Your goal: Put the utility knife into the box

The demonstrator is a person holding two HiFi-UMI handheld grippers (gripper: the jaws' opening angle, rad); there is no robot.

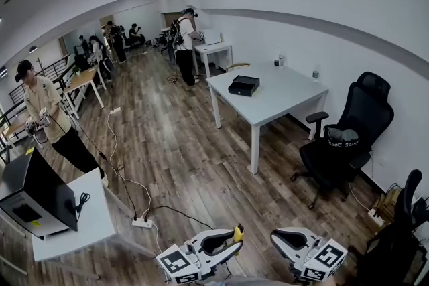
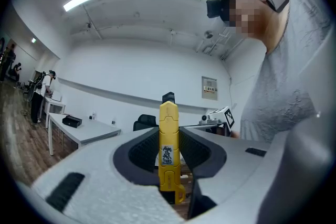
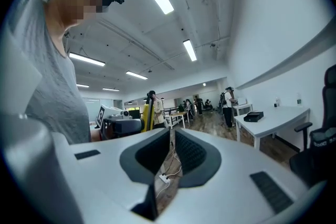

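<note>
A yellow utility knife (image 2: 168, 149) stands upright between the pads of my left gripper (image 2: 169, 136), which is shut on it. In the head view only the knife's yellow tip (image 1: 237, 233) pokes out of the left gripper (image 1: 234, 239) at the bottom edge. My right gripper (image 1: 277, 238) is held beside it, shut with nothing between its pads (image 3: 171, 134). The black box (image 1: 243, 85) lies flat on a white table (image 1: 281, 98) far across the room, also seen as a small black box (image 2: 72, 121) in the left gripper view and as the same box (image 3: 253, 116) in the right gripper view.
A black office chair (image 1: 342, 137) stands right of the table. A power strip (image 1: 141, 222) and cables lie on the wood floor ahead of me. A white desk with a black machine (image 1: 33, 197) is at my near left. Several people stand along the far left.
</note>
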